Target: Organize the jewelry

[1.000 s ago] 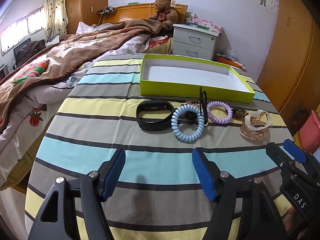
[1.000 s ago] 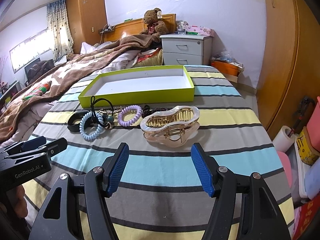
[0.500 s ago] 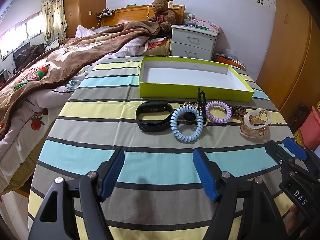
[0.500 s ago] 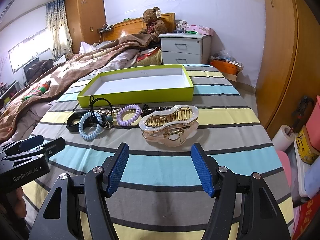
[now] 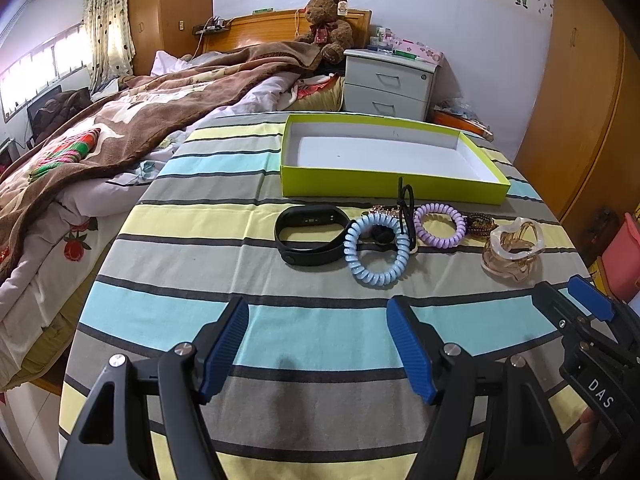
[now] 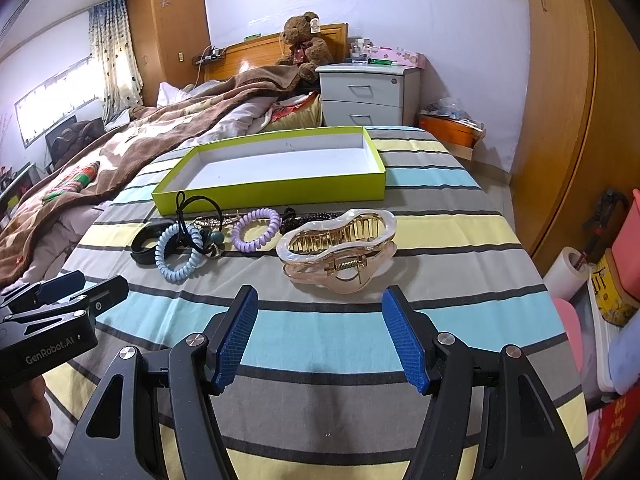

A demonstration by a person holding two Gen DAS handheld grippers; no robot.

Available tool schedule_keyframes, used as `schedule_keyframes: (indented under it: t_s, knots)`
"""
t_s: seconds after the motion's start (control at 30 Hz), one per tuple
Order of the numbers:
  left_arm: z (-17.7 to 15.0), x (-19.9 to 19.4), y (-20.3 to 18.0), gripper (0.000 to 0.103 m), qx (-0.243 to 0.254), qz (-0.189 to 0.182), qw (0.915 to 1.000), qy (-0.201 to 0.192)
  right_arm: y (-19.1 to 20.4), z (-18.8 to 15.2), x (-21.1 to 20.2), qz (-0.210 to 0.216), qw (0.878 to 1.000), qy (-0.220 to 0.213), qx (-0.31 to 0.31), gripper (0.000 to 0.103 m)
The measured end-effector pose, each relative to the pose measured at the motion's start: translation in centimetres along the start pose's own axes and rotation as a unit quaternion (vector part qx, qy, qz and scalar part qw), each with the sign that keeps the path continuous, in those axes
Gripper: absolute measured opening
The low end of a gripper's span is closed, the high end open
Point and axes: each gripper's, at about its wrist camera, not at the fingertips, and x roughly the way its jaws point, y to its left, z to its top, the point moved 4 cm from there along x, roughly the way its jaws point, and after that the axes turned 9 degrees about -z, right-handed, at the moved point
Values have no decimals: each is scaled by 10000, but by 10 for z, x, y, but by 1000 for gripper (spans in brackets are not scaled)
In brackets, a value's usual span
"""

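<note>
On the striped table a row of jewelry lies in front of an empty lime-green tray (image 5: 384,190) (image 6: 276,196). From left: a black wristband (image 5: 310,234) (image 6: 146,240), a pale blue coil hair tie (image 5: 378,250) (image 6: 178,254), a black elastic hair tie (image 5: 406,210) (image 6: 200,220), a purple coil tie (image 5: 440,224) (image 6: 256,230), a dark beaded bracelet (image 5: 480,224) (image 6: 304,218) and a big translucent hair claw (image 5: 514,250) (image 6: 340,250). My left gripper (image 5: 318,346) (image 6: 60,292) hovers open short of the wristband. My right gripper (image 6: 320,338) (image 5: 576,300) stands open just before the claw. Neither holds anything.
A bed with a brown blanket (image 5: 120,120) runs along the table's left side. A white nightstand (image 5: 390,84) and a teddy bear (image 5: 326,26) stand behind the tray. To the right are a wooden wardrobe (image 6: 560,100) and floor clutter (image 6: 608,280).
</note>
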Motion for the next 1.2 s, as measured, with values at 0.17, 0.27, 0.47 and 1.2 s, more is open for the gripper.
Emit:
schedule_keyframes:
  t_s: [0.17, 0.27, 0.47, 1.2]
  knots:
    - [1, 1, 0, 74, 0, 1, 10000, 13, 0, 0, 1, -16, 10000, 8, 4, 65]
    - [1, 1, 0, 74, 9, 1, 10000, 12, 0, 0, 1, -36, 10000, 22, 9, 65]
    - [3, 2, 1, 74, 26, 8, 10000, 13, -4, 3, 6, -66, 9999, 71, 103, 65]
    - [23, 22, 31, 83, -170, -334, 9989, 280, -36, 36, 56, 143, 9855, 887, 1436, 67]
